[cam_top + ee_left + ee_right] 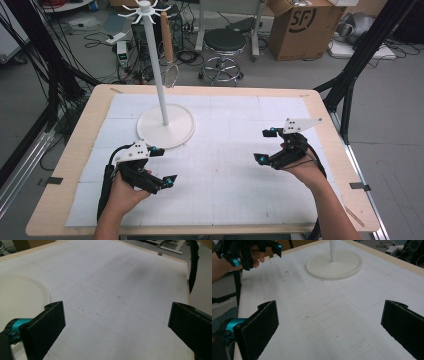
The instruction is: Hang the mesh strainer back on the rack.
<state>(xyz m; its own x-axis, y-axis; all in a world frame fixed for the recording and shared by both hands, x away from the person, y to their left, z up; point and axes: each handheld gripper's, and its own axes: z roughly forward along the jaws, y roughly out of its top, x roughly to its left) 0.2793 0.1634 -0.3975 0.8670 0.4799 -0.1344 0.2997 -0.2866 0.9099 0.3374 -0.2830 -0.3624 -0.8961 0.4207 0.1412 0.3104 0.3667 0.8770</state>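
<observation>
You are at the start of the work: both grippers hover empty over the white mat on the table point(70, 175), and nothing is grasped yet. The left gripper point(161, 167), at lower left of the high view, has its fingers spread wide, hand tilted inward toward the stand point(165, 125). The stand sits at upper centre-left of the mat, its base just beside that gripper, with a strainer point(171, 75) hanging from its top hooks. The right gripper point(265, 146), at centre right, is also wide open and well apart from the stand. Your next move likely calls for reaching up to the strainer.
</observation>
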